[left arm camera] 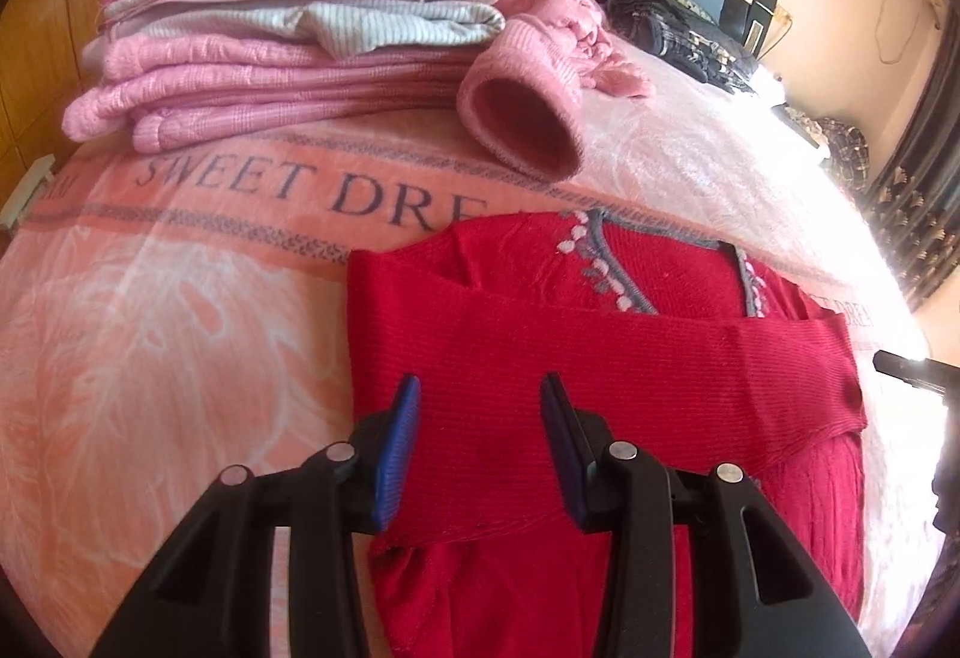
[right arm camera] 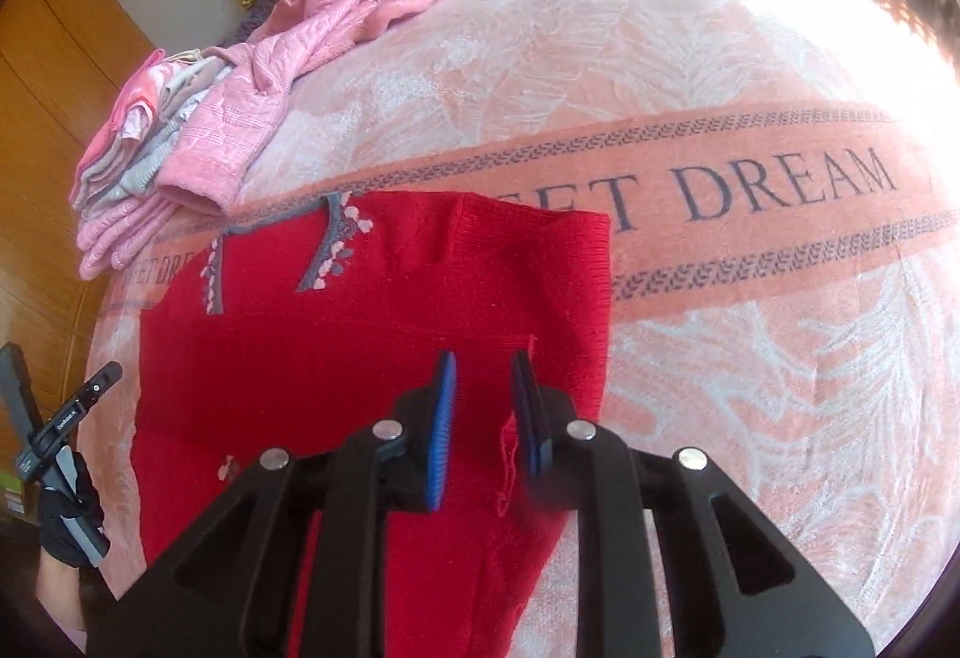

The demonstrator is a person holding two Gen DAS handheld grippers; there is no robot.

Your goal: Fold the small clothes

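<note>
two grippers, left gripper (left arm camera: 477, 442) and right gripper (right arm camera: 483, 418), hover with jaws apart, holding nothing, over a red sweater (left arm camera: 600, 352) lying flat on the bed (right arm camera: 750, 358) — sleeves folded in; next likely means gripping the hem to fold upward.

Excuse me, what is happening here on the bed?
A person is folding small clothes on a peach "SWEET DREAM" blanket, with a handheld gripper in each hand. A red knitted sweater lies flat with its sleeves folded across the body. The left gripper and the right gripper both hover open over it, holding nothing. A stack of folded pink and grey clothes sits behind, with a loose pink jacket beside it.
</note>
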